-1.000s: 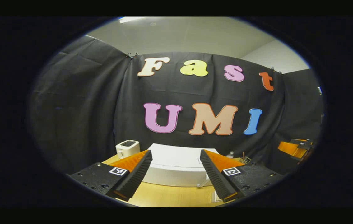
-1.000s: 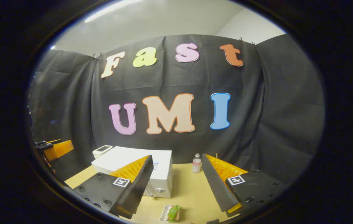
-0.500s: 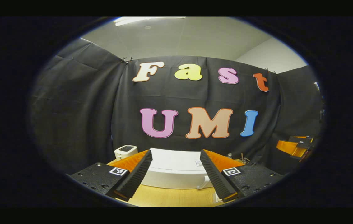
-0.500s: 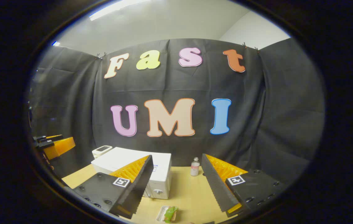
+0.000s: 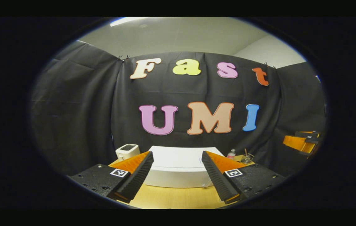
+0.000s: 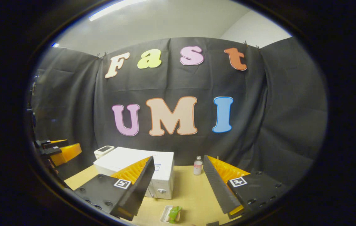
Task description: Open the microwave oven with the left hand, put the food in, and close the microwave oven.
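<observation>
The white microwave (image 5: 178, 179) stands on the wooden table with its door shut, straight ahead of my left gripper (image 5: 177, 153). That gripper is open, holds nothing and is still short of the oven. The door handle (image 5: 207, 184) peeks out beside the right-hand finger. In the right gripper view the microwave (image 6: 127, 159) sits left of centre. The food, a green item in a small white tray (image 6: 171, 214), lies on the table below and between the fingers of my right gripper (image 6: 178, 158), which is open and well above it. The left gripper (image 6: 59, 148) hovers at the far left.
A small white appliance (image 5: 127, 151) stands left of the microwave. A little bottle (image 6: 198, 165) and some small items (image 5: 246, 158) sit at the back right of the table (image 6: 193, 194). Black cloth walls close the booth behind and at both sides.
Both views wobble slightly up and down. Both grippers stay open and touch nothing; the microwave and the food have not moved.
</observation>
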Demonstrator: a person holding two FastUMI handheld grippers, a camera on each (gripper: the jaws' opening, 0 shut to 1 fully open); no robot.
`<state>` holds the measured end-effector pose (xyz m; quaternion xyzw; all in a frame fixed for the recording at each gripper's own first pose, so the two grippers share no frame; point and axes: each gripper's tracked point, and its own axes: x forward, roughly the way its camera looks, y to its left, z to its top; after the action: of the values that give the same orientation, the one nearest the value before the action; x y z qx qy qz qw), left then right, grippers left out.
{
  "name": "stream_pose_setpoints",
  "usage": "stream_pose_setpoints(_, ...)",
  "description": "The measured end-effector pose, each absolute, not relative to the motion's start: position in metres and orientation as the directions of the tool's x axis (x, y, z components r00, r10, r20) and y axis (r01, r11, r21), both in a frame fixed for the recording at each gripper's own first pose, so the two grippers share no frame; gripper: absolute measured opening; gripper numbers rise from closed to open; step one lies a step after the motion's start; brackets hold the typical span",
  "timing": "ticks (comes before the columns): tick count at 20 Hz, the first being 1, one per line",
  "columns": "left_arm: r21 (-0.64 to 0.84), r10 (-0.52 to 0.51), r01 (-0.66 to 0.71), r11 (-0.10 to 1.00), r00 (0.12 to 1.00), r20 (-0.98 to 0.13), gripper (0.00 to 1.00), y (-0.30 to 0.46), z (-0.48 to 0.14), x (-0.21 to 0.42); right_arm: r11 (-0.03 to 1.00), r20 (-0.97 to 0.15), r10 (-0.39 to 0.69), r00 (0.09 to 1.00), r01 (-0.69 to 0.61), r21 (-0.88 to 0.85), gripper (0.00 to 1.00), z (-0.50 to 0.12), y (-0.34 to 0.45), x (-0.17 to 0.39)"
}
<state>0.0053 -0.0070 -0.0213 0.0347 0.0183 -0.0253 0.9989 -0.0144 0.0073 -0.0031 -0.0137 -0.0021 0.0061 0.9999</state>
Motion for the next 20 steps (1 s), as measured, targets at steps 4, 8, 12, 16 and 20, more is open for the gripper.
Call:
stream_pose_setpoints(4, 0.03, -0.057, 0.062, 0.998, 0.987, -0.149, 0.96, -0.008, -0.066, 0.013, 1.0, -0.04, 0.014, 0.999, -0.015, -0.015, 0.92, -0.023, 0.011, -0.012)
stream_pose_setpoints(8, -0.011, -0.093, 0.093, 0.996, 0.957, -0.275, 0.93, -0.019, -0.116, 0.02, 1.0, -0.058, 0.002, 0.998, -0.003, -0.016, 0.92, -0.032, 0.006, -0.006)
stream_pose_setpoints(12, 0.021, -0.109, 0.125, 0.992, 0.927, -0.36, 0.97, -0.031, -0.158, 0.03, 1.0, -0.075, -0.014, 0.997, 0.015, 0.021, 0.92, -0.04, -0.002, 0.002)
stream_pose_setpoints(16, 0.023, -0.159, 0.188, 0.982, 0.883, -0.441, 0.96, -0.053, -0.201, 0.041, 0.997, -0.114, -0.048, 0.992, 0.055, 0.057, 0.92, -0.053, -0.016, 0.008)
stream_pose_setpoints(20, -0.008, -0.199, 0.226, 0.974, 0.839, -0.506, 0.97, -0.076, -0.239, 0.057, 0.994, -0.133, -0.083, 0.988, 0.092, 0.059, 0.92, -0.061, -0.034, 0.011)
